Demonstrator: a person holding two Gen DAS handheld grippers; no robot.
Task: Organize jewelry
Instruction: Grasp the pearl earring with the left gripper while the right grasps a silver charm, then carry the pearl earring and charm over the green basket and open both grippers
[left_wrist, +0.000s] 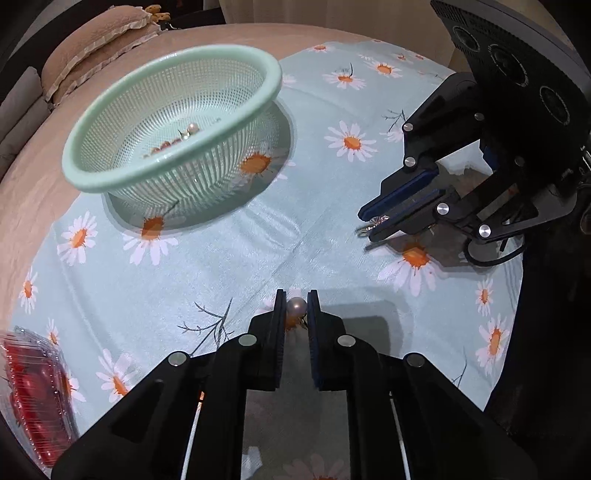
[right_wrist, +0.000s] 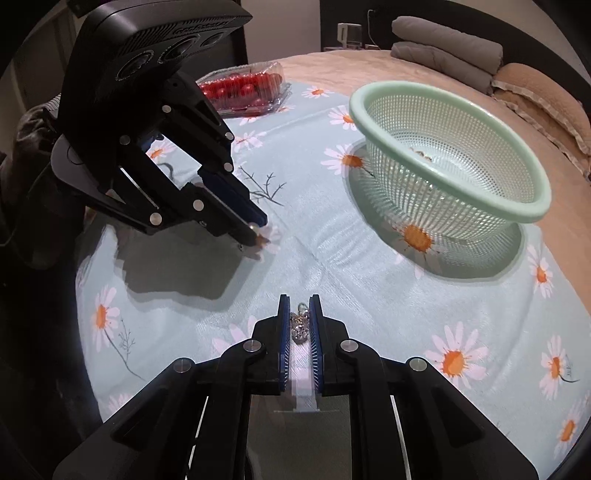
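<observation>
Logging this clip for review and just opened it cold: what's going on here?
A person holding a gripper in each hand is sorting jewelry into a green mesh basket on a daisy-print cloth. The left gripper is closed on a pearl earring, and the right gripper is closed on a sparkly silver piece. Both are low over the cloth, short of the basket, which already holds a few pieces. A clear box of red beads sits at the cloth's edge.

Matte black linkage tongs (left_wrist: 296, 308) with silver round screws, ridged blue pads (right_wrist: 283, 332), thin black cable.
</observation>
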